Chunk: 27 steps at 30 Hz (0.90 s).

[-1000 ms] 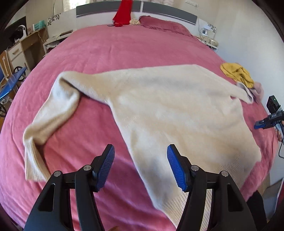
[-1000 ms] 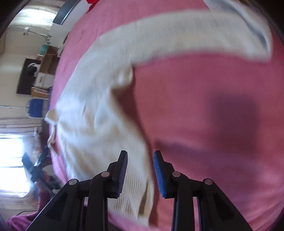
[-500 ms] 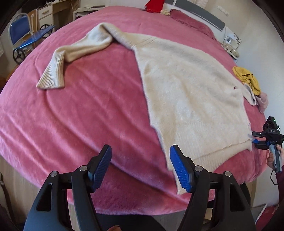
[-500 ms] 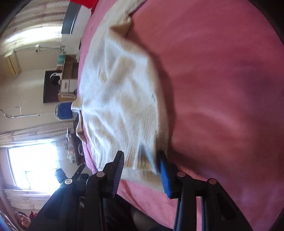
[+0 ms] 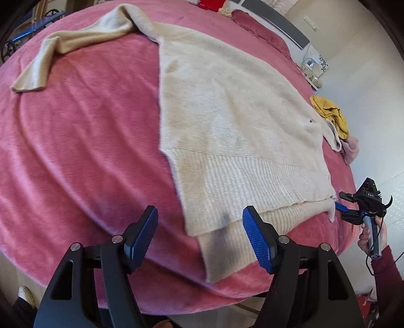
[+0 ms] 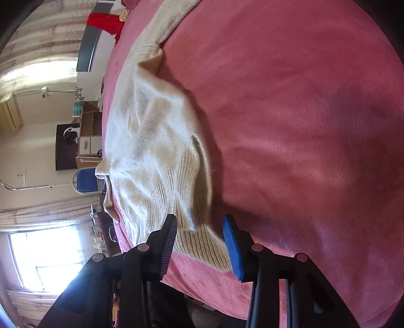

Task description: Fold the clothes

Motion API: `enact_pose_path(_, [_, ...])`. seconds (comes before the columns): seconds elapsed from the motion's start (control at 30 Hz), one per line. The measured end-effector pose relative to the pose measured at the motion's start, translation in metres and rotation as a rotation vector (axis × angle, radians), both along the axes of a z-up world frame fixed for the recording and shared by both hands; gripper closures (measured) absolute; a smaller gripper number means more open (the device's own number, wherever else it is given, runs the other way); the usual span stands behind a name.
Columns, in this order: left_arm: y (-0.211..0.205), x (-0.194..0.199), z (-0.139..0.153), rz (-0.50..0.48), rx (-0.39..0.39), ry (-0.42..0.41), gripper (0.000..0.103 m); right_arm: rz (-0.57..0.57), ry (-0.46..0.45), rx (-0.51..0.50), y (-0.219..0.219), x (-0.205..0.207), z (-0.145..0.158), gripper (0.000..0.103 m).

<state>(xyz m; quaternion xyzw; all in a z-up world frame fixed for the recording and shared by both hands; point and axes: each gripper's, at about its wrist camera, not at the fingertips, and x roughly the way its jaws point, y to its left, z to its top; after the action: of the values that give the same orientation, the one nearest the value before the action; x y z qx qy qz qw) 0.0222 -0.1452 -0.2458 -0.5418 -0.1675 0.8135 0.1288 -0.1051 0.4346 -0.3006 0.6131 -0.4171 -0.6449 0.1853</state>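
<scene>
A cream knit sweater (image 5: 227,121) lies spread on the pink bed (image 5: 75,151), with one sleeve (image 5: 63,48) stretched to the far left. Its ribbed hem (image 5: 240,191) hangs at the bed's near edge. My left gripper (image 5: 199,237) is open, its jaws on either side of the hem's near left corner, just above it. My right gripper (image 6: 199,237) is open around the hem's other corner (image 6: 194,227); it also shows in the left wrist view (image 5: 338,207) at the sweater's right corner. The sweater (image 6: 151,151) is rumpled in the right wrist view.
A yellow garment (image 5: 330,113) and a pale pink one (image 5: 351,148) lie at the bed's right edge. A red cloth (image 5: 209,3) and a pillow (image 5: 262,32) are at the headboard. A blue chair (image 6: 85,180) and a desk (image 6: 88,141) stand beside the bed.
Both grippers have moved down to the sweater's hem at the bed's near edge. The left now straddles the left hem corner; the right has opened wider around the right corner.
</scene>
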Motion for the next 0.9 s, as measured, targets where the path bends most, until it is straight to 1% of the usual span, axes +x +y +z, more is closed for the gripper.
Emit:
enact_pose_path(0.17, [0.019,-0.010,-0.016,-0.031,0.009,-0.026,0.031,0.021,-0.010,-0.014,-0.017,0.000,-0.005,0.063])
enact_pose_path(0.23, [0.020,-0.010,-0.018,-0.027,0.003,-0.028,0.031,0.030,-0.012,-0.024,-0.026,-0.001,-0.007,0.063])
enact_pose_path(0.33, [0.018,-0.011,-0.020,-0.014,0.019,-0.034,0.031,0.049,-0.022,-0.053,-0.039,-0.005,-0.011,0.064])
enact_pose_path(0.37, [0.017,-0.010,-0.020,-0.008,0.015,-0.033,0.041,0.054,-0.027,-0.064,-0.043,-0.006,-0.013,0.064])
enact_pose_path(0.4, [0.017,-0.010,-0.020,-0.003,0.011,-0.032,0.055,0.058,-0.031,-0.070,-0.047,-0.008,-0.015,0.067])
enact_pose_path(0.43, [0.016,-0.010,-0.020,0.003,0.006,-0.032,0.091,0.066,-0.030,-0.072,-0.049,-0.009,-0.016,0.071])
enact_pose_path(0.5, [0.016,-0.009,-0.021,0.011,-0.015,-0.032,0.093,0.091,-0.023,-0.047,-0.061,-0.012,-0.015,0.077])
enact_pose_path(0.53, [0.017,-0.009,-0.020,0.013,-0.028,-0.029,0.094,0.103,-0.021,-0.023,-0.069,-0.013,-0.014,0.083])
enact_pose_path(0.6, [0.024,-0.006,-0.015,-0.001,-0.067,0.004,0.095,0.121,-0.003,0.021,-0.082,-0.014,-0.010,0.090])
enact_pose_path(0.7, [0.018,-0.003,0.003,0.005,-0.055,0.052,0.096,0.120,0.048,0.030,-0.092,-0.012,0.002,0.092])
enact_pose_path(0.77, [0.010,-0.002,0.019,0.006,-0.042,0.092,0.096,0.134,0.105,-0.017,-0.096,-0.005,0.021,0.092])
enact_pose_path(0.87, [-0.005,0.004,0.048,-0.021,-0.045,0.157,0.096,0.169,0.207,-0.107,-0.108,0.009,0.058,0.092])
enact_pose_path(0.9, [-0.010,0.005,0.056,-0.039,-0.045,0.165,0.096,0.180,0.229,-0.119,-0.110,0.014,0.067,0.092])
